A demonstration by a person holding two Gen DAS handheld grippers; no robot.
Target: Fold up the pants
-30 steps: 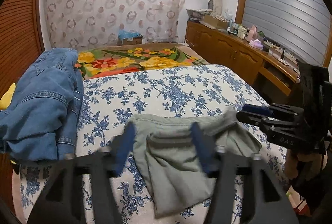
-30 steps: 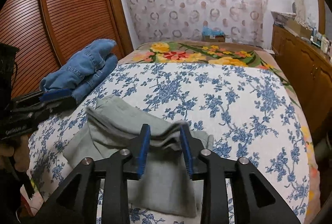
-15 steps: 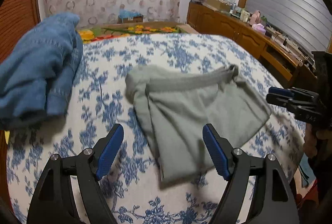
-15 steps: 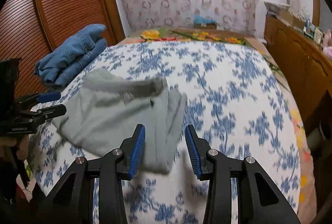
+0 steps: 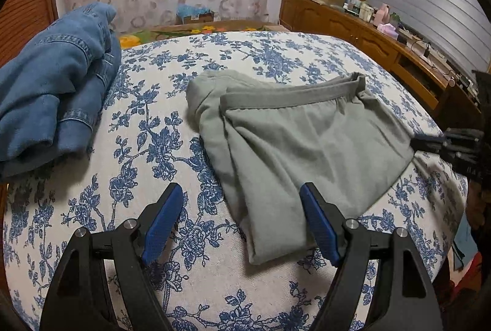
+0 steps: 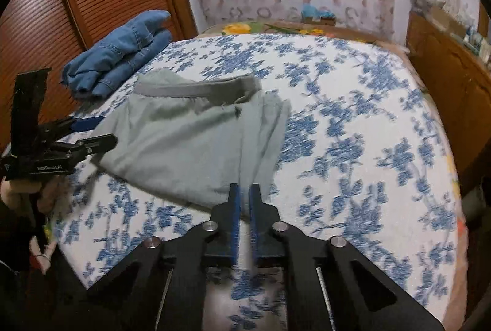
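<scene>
Lying folded on floral bedspread (image 5: pixel 159 147), grey pants (image 5: pixel 307 144) sit just right of denim pile (image 5: pixel 52 91). Your left gripper (image 5: pixel 242 217) gapes wide over pants' near corner; your right gripper (image 6: pixel 244 193) has just closed, empty, at pants' near edge.

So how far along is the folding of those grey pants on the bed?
Partly done: the grey pants lie doubled over on the flowered bedspread, waistband on top. Right now the left gripper stands open over their near end, and the right gripper has just closed at their edge, seemingly pinching nothing. They're still loosely bunched, so a neater final fold is probably left.
</scene>
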